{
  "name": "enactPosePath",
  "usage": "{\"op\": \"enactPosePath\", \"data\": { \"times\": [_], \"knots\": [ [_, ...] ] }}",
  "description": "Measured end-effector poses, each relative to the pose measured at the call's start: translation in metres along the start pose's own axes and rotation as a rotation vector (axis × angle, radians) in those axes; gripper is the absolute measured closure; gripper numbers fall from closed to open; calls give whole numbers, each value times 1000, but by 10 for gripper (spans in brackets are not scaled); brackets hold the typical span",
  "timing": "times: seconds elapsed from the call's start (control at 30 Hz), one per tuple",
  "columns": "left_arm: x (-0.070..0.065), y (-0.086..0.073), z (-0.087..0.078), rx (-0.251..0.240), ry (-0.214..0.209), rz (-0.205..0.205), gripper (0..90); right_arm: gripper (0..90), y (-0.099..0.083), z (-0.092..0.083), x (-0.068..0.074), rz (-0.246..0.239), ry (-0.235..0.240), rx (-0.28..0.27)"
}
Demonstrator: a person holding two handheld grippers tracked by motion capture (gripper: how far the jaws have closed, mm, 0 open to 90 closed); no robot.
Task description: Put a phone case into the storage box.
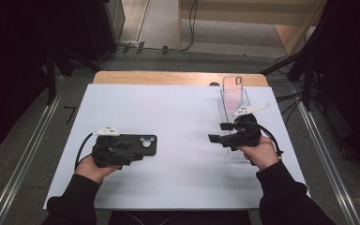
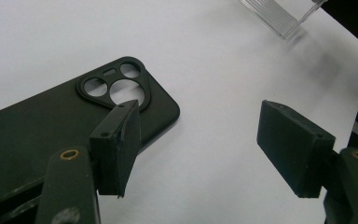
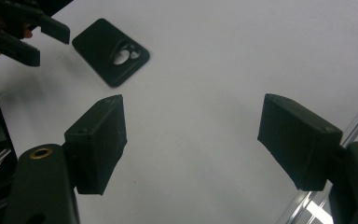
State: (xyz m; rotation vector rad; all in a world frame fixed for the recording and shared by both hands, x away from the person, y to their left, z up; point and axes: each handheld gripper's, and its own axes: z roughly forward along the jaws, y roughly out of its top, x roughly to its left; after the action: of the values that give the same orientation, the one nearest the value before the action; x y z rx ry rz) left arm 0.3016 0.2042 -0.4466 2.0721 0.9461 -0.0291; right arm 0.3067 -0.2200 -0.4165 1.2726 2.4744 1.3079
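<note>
Two grippers are held open and empty; the black phone case (image 1: pixel 136 142) (long axis along the tabletop's near edge) lies beside the left gripper (image 2: pixel 205 149), nearer than the right gripper (image 3: pixel 191 140).

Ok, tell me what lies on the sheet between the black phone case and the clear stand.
Nothing: in the high view the white sheet is bare between the black phone case and the clear stand.

In the high view the left gripper (image 1: pixel 130 156) covers the left part of the black phone case (image 1: pixel 143 142). The left gripper view cuts that case off at its left edge. The clear stand (image 1: pixel 234 104) is partly hidden behind the right gripper (image 1: pixel 219 132), and the clear case (image 1: pixel 233 89) in it blurs into it.
</note>
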Motion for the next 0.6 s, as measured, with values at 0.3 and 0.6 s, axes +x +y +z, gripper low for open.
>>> {"op": "enactPosePath", "data": {
  "times": [0.3, 0.6],
  "knots": [
    [-1, 0, -2, -1, 0, -3, 305, 218, -24, -3, 8, -13, 41, 19],
    [-1, -1, -1, 15, -16, -8, 305, 218, -51, -5, 11, -39, 58, 39]
  ]
}}
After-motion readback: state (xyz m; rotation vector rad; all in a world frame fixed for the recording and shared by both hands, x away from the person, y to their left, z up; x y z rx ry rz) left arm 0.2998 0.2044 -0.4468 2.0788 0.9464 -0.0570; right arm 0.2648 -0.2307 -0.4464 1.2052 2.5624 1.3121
